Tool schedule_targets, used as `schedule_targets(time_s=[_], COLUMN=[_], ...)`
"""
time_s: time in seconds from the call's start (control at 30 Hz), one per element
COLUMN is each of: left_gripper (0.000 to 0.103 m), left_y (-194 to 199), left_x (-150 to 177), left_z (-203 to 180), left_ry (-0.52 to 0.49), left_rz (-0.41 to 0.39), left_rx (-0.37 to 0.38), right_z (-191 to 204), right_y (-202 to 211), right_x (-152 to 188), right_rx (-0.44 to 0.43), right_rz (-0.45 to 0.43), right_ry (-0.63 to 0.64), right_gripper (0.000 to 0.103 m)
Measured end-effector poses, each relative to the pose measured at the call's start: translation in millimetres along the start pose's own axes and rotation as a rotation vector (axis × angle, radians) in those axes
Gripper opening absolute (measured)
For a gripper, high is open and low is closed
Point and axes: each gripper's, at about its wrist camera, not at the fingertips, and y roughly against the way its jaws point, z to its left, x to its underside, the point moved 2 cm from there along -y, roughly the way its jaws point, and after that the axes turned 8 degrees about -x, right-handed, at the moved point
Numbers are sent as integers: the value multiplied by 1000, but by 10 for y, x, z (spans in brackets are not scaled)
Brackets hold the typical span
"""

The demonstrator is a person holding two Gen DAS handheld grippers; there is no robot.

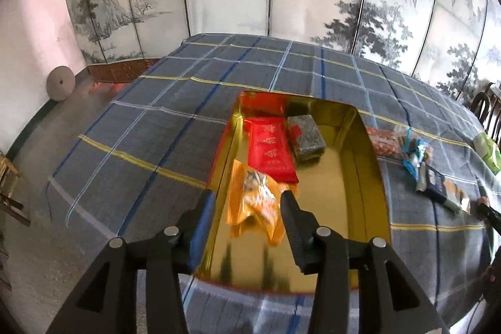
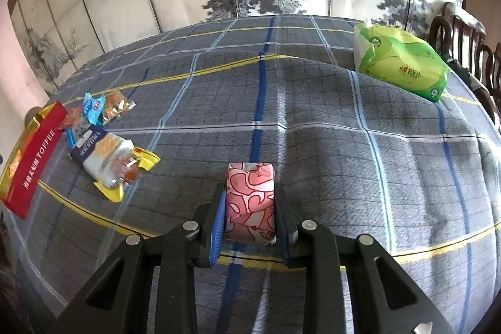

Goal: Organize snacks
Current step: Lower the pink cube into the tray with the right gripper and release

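Partway done, by my read. Gold tin (image 1: 366, 165) sits on the plaid-covered bench (image 1: 150, 127) and already has three snacks inside: red packet (image 1: 271, 151), dark wrapped block (image 1: 305, 140) next to it, orange bag (image 1: 255, 199) nearest the camera. Left tool (image 1: 249, 204) is wide open above the tin's near end, fingers either side of the orange bag with gaps showing, gripping nothing; looks like the bag is already lying in the tin. Right tool (image 2: 250, 208) is clamped on a pink patterned packet (image 2: 250, 202), pads pressed to both sides, well away from the tin over the cloth; can't tell if it's lifted or resting. Still left on the bench: loose snack pile (image 2: 106, 143) just beside the tin's red outer wall (image 2: 33, 161). Green tissue pack (image 2: 400, 61) far off, probably not a snack. So pink packet next, then the pile.
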Motion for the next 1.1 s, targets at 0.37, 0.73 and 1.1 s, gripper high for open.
schedule_targets(time_s=[0.37, 0.73, 1.1], left_gripper=[45, 48, 50], left_y=[453, 637, 622], left_x=[347, 432, 523], left_z=[25, -58, -62], left_ry=[10, -56, -104], left_rz=[-9, -5, -15], left_rx=[23, 38, 7], right_z=[868, 2627, 3057], right_y=[230, -218, -1168], right_x=[-428, -828, -889], right_rx=[-215, -562, -502], right_rz=[-51, 42, 163], right_ry=[90, 254, 234], right_gripper=[25, 25, 25])
